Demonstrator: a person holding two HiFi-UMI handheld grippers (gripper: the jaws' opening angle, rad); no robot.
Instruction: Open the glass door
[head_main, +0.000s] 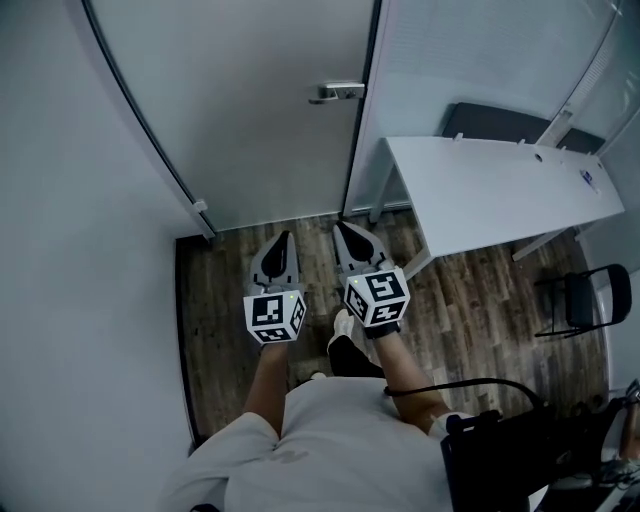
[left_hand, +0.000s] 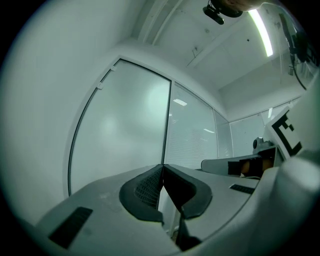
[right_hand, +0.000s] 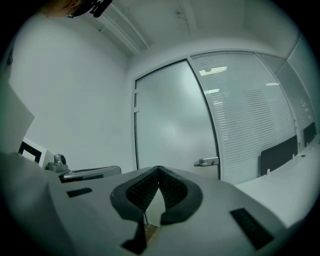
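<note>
1. Frosted glass door (head_main: 250, 110), dark-edged, stands closed straight ahead of both grippers, with a metal lever handle (head_main: 337, 92) at its right edge.
2. Left gripper (head_main: 284, 238) and right gripper (head_main: 341, 228) have their jaws pressed together, hold nothing, and are short of the door.
3. Wood-plank floor (head_main: 480, 300); white desk (head_main: 500, 190) to the right, black chair (head_main: 585, 300) beyond it.

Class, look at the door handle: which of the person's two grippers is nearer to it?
Right. The right gripper sits almost directly below the door handle in the head view, short of it; the left gripper is farther off to the handle's left.
</note>
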